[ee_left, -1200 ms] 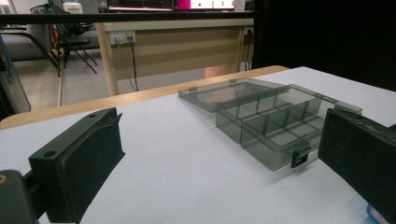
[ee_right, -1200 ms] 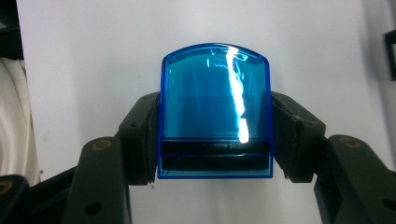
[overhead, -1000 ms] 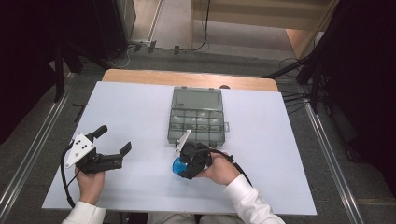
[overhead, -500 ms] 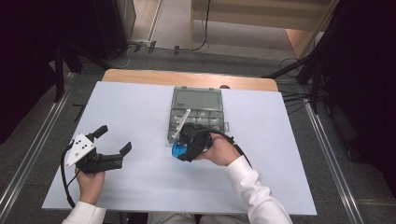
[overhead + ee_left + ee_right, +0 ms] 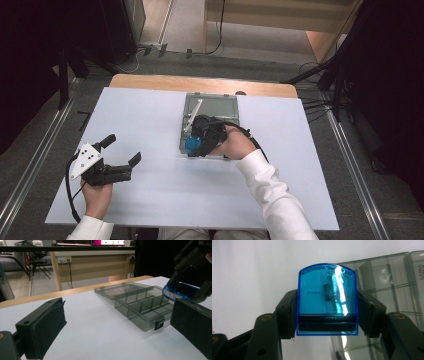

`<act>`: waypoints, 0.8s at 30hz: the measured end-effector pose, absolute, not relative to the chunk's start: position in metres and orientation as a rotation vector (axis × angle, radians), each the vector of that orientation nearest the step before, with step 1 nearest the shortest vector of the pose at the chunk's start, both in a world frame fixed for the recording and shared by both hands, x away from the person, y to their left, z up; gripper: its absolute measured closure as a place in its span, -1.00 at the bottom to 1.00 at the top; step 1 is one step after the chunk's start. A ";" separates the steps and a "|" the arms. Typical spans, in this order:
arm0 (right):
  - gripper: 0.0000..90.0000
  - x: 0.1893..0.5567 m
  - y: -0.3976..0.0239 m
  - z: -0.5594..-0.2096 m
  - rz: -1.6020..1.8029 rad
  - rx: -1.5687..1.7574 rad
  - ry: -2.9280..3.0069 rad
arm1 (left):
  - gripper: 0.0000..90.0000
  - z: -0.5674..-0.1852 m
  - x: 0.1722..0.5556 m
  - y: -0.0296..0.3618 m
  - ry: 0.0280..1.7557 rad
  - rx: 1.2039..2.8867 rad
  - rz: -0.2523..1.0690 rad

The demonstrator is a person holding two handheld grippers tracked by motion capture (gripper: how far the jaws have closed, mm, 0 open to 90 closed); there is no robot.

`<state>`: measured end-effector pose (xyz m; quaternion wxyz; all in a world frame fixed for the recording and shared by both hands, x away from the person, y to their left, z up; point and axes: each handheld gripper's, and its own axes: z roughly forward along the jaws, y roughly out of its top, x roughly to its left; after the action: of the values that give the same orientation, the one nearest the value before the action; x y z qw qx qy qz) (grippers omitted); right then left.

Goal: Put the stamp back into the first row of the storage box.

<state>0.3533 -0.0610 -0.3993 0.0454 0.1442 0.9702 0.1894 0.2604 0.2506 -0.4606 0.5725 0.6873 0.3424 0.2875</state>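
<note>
A clear grey compartment box (image 5: 227,107) lies open at the middle of the white table, its lid folded back on the far side. My right gripper (image 5: 194,146) hangs over the box's near left corner, shut on a blue translucent case (image 5: 191,145). In the right gripper view the blue case (image 5: 327,300) is squeezed between both jaws, above the box's compartments (image 5: 387,282). My left gripper (image 5: 121,151) rests open at the near left of the table, nothing between its jaws. The left gripper view shows the compartment box (image 5: 140,303) and the blue case (image 5: 178,291) at the right.
The white table top (image 5: 150,120) has free room left and right of the box. A wooden strip (image 5: 150,80) runs along its far edge. Beyond it are floor cables and a wooden desk (image 5: 92,262).
My right gripper has carried the blue case forward from the near table area to over the box's near left corner. The left gripper has stayed put.
</note>
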 end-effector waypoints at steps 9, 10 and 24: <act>-0.06 0.377 -0.066 -0.394 0.548 0.462 2.930 | -1.00 -0.461 0.260 0.250 0.801 1.608 0.668; -0.06 0.377 -0.066 -0.394 0.548 0.462 2.930 | -1.00 -0.461 0.260 0.250 0.800 1.609 0.668; -0.06 0.425 -0.091 -0.401 0.549 0.607 2.899 | -1.00 -0.461 0.261 0.251 0.800 1.605 0.661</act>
<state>0.4251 -0.0906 -0.4010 0.0645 0.2010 0.9604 0.1818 0.2609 0.2508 -0.4610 0.5772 0.6857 0.3421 0.2823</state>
